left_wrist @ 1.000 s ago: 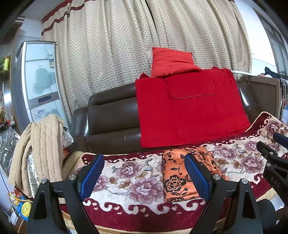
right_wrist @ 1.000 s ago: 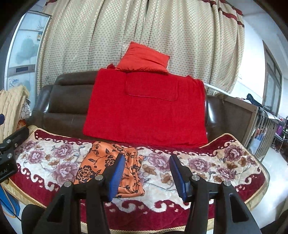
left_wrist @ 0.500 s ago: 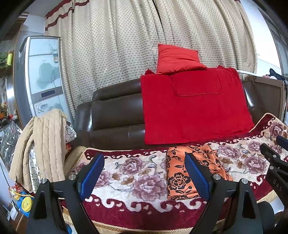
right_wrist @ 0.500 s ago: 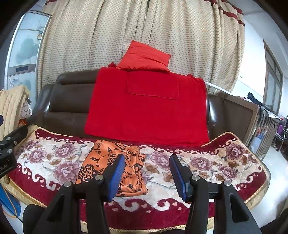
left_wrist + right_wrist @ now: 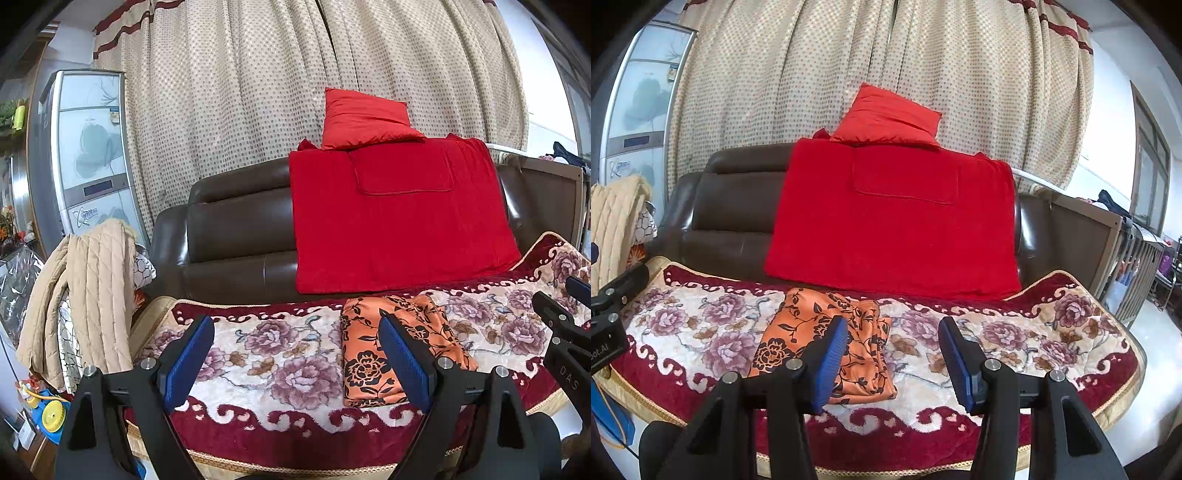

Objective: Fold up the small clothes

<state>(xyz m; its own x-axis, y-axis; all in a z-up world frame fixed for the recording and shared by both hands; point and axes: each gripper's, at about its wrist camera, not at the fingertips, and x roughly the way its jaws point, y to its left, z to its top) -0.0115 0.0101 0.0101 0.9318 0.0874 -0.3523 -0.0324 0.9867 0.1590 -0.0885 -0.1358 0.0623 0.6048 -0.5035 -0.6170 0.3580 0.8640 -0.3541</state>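
A folded orange garment with a black flower print point(image 5: 373, 347) lies on the flowered sofa cover point(image 5: 258, 354); it also shows in the right wrist view point(image 5: 798, 332). My left gripper point(image 5: 295, 354) is open and empty, held back from the sofa's front edge, left of the garment. My right gripper point(image 5: 894, 350) is open and empty, held back from the sofa, its left finger in front of the garment's right part. Neither gripper touches the garment.
A red blanket point(image 5: 391, 221) hangs over the brown leather sofa back point(image 5: 229, 236) with a red cushion point(image 5: 362, 118) on top. A beige quilted cover point(image 5: 85, 295) hangs at the left arm. Dotted curtains point(image 5: 849, 74) are behind. Wooden furniture point(image 5: 1082, 236) stands at right.
Both grippers have drawn back and risen a little from the sofa, so the garment and cover sit lower and farther in view. The jaws stay open.
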